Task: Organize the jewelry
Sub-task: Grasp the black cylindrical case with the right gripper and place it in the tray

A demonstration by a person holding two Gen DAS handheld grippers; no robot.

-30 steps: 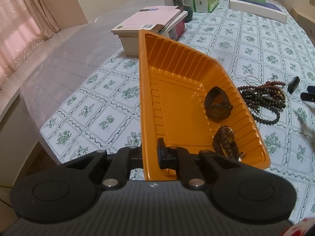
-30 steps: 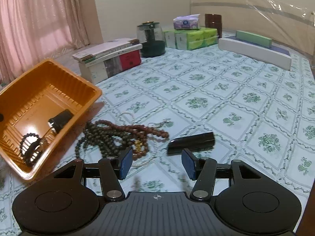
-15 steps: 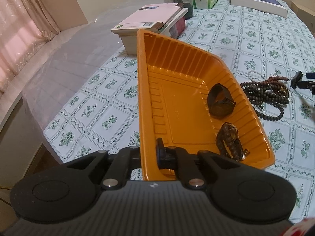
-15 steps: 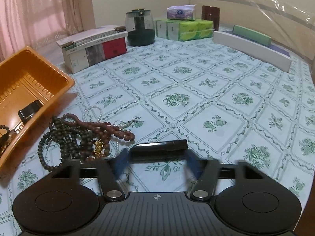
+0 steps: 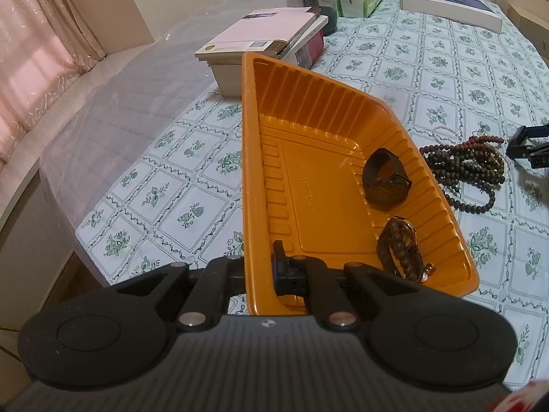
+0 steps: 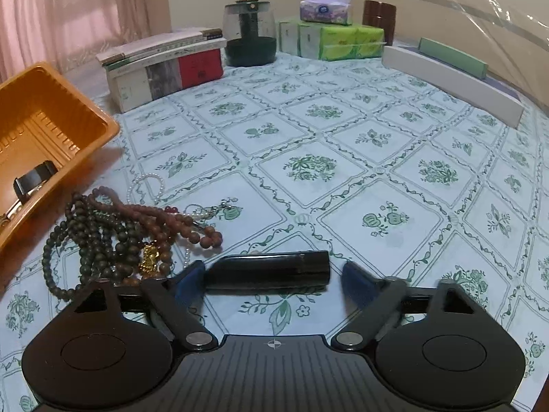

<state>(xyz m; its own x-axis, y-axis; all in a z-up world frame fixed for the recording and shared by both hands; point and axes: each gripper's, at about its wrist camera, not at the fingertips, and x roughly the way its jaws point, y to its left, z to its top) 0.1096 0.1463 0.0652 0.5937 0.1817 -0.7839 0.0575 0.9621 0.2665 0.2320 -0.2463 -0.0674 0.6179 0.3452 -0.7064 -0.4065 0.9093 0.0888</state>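
- Your left tool (image 5: 260,267) clamps the orange tray (image 5: 250,158) wall, outer finger hidden.
- Your right tool (image 6: 271,279) spreads wide around the black tube (image 6: 267,270); blurred pads (image 6: 357,281).

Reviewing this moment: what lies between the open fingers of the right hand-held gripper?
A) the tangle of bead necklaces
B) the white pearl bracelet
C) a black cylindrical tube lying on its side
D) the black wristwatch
C: in the right wrist view the black tube lies flat on the tablecloth between the spread fingers of the right hand-held gripper; the bead necklaces sit off to the side.
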